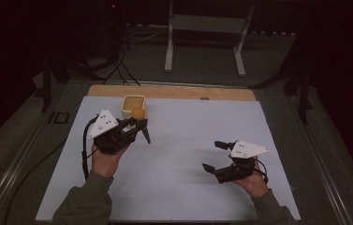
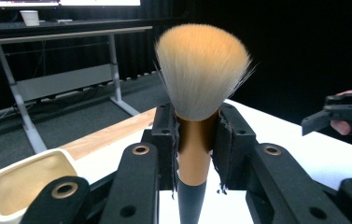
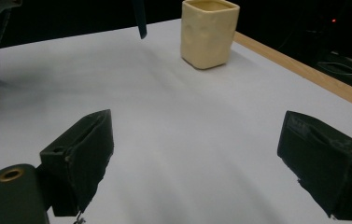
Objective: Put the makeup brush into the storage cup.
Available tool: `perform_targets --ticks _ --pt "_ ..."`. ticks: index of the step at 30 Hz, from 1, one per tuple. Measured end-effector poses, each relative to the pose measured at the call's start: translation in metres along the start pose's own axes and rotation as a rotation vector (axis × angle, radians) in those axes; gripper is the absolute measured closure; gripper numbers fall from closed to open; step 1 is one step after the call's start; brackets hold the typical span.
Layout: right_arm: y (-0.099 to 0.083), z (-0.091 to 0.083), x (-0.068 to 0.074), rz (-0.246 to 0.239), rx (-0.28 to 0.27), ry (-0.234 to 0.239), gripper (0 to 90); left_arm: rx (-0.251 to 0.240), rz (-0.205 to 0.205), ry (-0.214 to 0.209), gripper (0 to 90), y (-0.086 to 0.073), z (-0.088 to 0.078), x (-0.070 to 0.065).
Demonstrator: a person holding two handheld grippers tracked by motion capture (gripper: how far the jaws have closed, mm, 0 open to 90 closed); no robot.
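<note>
The makeup brush (image 2: 197,116) stands upright in the left gripper (image 2: 194,140), whose jaws pinch its gold ferrule from both sides; the tan bristle head points up and the dark handle tip hangs down, clear of the white sheet (image 1: 188,140). In the high view the bristle head sits just beside the cream cup (image 1: 133,106), on its near right edge, so the cup is the likely place for the brush, and the left hand is far nearer to it than the right. The right gripper (image 1: 218,157) hovers well apart over the sheet's right half, its jaws spread wide and holding nothing. Nothing lies between brush and cup; the wooden table edge (image 1: 174,91) runs behind.
</note>
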State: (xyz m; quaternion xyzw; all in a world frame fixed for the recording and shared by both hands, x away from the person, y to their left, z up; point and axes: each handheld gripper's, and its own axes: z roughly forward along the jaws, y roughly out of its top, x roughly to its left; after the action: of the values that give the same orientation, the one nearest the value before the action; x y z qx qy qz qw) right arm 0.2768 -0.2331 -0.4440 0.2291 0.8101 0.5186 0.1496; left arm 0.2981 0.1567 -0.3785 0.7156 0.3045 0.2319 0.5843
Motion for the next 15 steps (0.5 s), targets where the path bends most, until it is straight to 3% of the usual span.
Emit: perform_targets --ticks 15 --pt "-0.020 -0.027 -0.004 0.033 -0.014 -0.045 10.5 0.004 0.006 0.078 73.0 0.004 0.001 0.020"
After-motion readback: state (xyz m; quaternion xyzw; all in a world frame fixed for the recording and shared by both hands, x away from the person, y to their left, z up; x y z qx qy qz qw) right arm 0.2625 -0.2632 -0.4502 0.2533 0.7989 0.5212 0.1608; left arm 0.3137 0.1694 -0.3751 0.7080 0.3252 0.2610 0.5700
